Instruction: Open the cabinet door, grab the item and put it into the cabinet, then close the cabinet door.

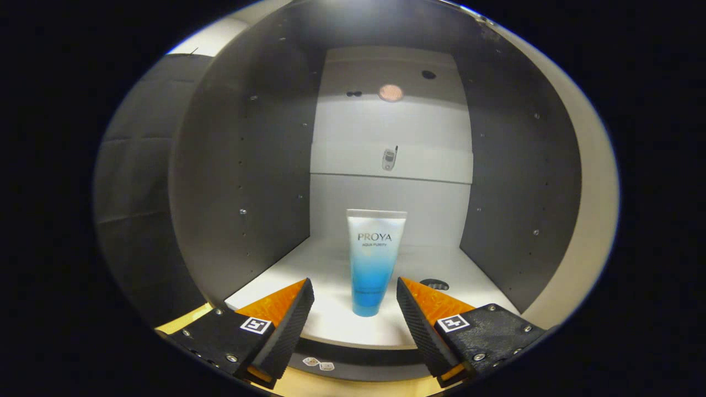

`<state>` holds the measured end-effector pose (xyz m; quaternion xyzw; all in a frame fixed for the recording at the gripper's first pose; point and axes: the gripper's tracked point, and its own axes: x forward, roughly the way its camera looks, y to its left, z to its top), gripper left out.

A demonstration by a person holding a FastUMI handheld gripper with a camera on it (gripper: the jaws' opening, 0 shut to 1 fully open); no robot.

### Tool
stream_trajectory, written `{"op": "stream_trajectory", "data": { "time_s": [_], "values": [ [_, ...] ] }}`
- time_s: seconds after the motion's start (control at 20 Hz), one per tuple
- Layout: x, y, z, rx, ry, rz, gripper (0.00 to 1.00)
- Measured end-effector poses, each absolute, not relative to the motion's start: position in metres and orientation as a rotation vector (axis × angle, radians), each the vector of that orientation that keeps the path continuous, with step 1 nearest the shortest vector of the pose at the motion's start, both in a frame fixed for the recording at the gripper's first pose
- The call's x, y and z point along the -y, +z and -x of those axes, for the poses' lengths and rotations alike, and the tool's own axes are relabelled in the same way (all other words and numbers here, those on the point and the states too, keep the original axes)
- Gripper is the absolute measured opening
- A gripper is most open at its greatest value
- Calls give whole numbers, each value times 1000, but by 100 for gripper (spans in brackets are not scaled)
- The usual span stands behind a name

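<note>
Loosely, gripper (355, 306) agape around tube (374, 259) (untouched).

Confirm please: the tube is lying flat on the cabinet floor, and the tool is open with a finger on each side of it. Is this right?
One part is wrong. The tube stands upright on the cabinet floor, cap end down, not lying flat; the gripper view shows it. The tool is indeed open, with a finger on each side of it.

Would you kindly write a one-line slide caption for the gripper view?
Open tongs flank a blue-and-white tube standing cap-down on the open cabinet's white shelf, neither finger touching it.
</note>
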<state>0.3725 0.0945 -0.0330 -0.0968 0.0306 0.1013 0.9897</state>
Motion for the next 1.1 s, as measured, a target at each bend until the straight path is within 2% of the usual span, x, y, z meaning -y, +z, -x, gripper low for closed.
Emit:
{"op": "stream_trajectory", "data": {
  "time_s": [0.8,1.1],
  "values": [
    [-98,16,-185,-4,115,78,94],
    [-116,20,-98,-5,136,-25,94]
  ]
}}
